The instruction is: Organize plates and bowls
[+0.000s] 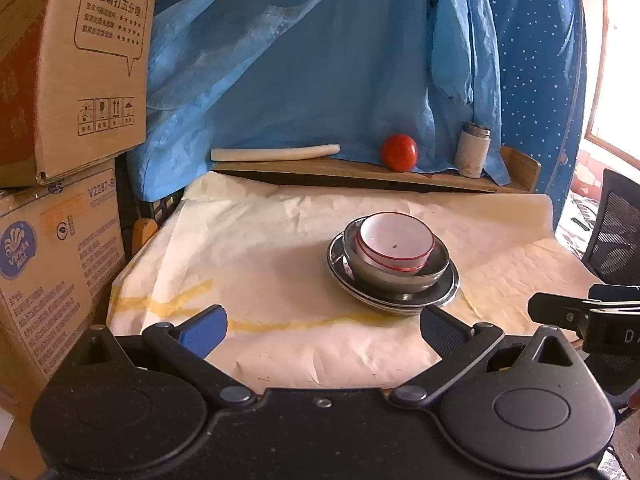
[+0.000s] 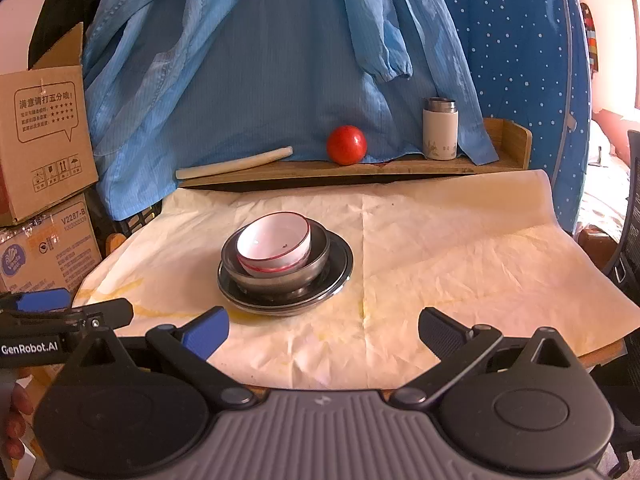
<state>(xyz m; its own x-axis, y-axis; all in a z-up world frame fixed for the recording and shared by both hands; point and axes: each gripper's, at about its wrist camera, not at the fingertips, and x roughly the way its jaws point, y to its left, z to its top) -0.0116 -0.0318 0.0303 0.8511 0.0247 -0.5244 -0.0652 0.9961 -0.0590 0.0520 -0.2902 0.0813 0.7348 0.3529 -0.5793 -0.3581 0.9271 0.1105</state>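
Observation:
A white bowl with a red rim (image 1: 395,243) (image 2: 274,246) sits tilted inside a steel bowl (image 1: 400,276) (image 2: 308,268), which stands on a stack of steel plates (image 1: 444,296) (image 2: 340,276) on the paper-covered table (image 1: 260,248) (image 2: 460,248). My left gripper (image 1: 322,326) is open and empty, near the table's front edge, with the stack just ahead to its right. My right gripper (image 2: 324,330) is open and empty, near the front edge, with the stack ahead slightly left. Each gripper shows at the edge of the other's view.
A wooden shelf (image 1: 360,168) (image 2: 400,166) at the back holds a white rod (image 1: 276,153) (image 2: 236,165), a red ball (image 1: 399,152) (image 2: 346,145) and a white flask (image 1: 473,150) (image 2: 440,129). Blue cloth hangs behind. Cardboard boxes (image 1: 68,80) (image 2: 44,128) stand left; a chair (image 1: 616,236) right.

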